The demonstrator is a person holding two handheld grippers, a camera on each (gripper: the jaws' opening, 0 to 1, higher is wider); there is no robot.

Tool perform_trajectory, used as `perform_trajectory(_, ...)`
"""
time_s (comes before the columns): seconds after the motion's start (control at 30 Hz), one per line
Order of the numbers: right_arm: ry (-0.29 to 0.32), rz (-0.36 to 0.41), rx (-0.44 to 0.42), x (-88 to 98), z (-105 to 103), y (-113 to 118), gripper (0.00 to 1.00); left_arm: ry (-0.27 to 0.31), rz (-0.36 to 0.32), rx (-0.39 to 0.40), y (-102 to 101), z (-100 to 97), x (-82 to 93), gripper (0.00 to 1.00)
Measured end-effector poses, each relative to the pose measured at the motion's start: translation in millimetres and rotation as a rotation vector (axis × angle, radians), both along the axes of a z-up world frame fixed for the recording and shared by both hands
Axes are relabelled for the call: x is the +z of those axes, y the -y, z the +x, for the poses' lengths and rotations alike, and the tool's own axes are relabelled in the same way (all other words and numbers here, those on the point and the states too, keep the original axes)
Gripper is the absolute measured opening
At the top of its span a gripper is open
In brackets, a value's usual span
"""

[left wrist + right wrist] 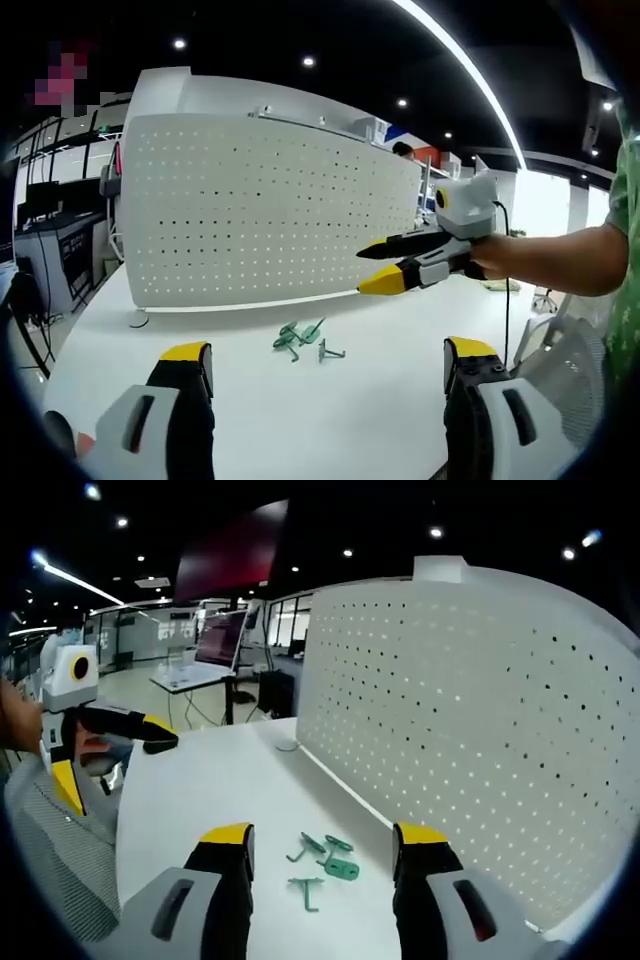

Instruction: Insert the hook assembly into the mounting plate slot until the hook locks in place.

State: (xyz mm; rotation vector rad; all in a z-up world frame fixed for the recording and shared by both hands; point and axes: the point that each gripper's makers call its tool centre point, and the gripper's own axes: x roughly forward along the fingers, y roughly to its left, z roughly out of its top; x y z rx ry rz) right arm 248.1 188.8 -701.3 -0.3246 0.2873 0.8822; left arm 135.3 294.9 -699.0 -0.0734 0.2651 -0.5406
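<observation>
My left gripper (325, 365) stands with its jaws spread wide and nothing between them, above the white table (300, 420). The green hooks (300, 338) lie loose on the tabletop, up at about twelve o'clock from that gap, in a small scatter just in front of the white perforated mounting plate (260, 210), which stands upright across the table. My right gripper (385, 267) comes in at three o'clock in the left gripper view, its yellow-tipped jaws apart and bare, held in the air well clear of the hooks. In the right gripper view, my right gripper (325, 850) frames the hooks (322, 860) between its parted jaws, the mounting plate (480, 730) rising at two o'clock.
</observation>
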Motion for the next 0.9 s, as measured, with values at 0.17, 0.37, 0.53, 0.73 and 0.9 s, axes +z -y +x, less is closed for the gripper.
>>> perform_trajectory(0.17,-0.017,-0.008,0.024,-7.4,8.3,-8.7,0.53,-0.003,-0.001,0.007,-2.0,0.9,-0.6,0.98)
perform_trajectory(0.37,-0.029,-0.037,0.047,-17.9,18.1,-15.8,0.50,-0.008,-0.001,0.005,-1.7,1.4,-1.8,0.98)
perform_trajectory(0.53,-0.030,-0.077,0.070,-26.2,26.2,-21.0,0.49,-0.011,-0.003,0.012,-3.4,1.9,-2.0,0.97)
perform_trajectory(0.73,-0.046,-0.105,0.100,-35.0,32.1,-27.6,0.44,-0.010,-0.005,0.015,-4.0,2.3,-2.1,0.97)
perform_trajectory(0.9,-0.058,-0.128,0.111,-46.1,37.6,-31.7,0.44,-0.013,-0.005,0.017,-4.6,2.9,-3.0,0.97)
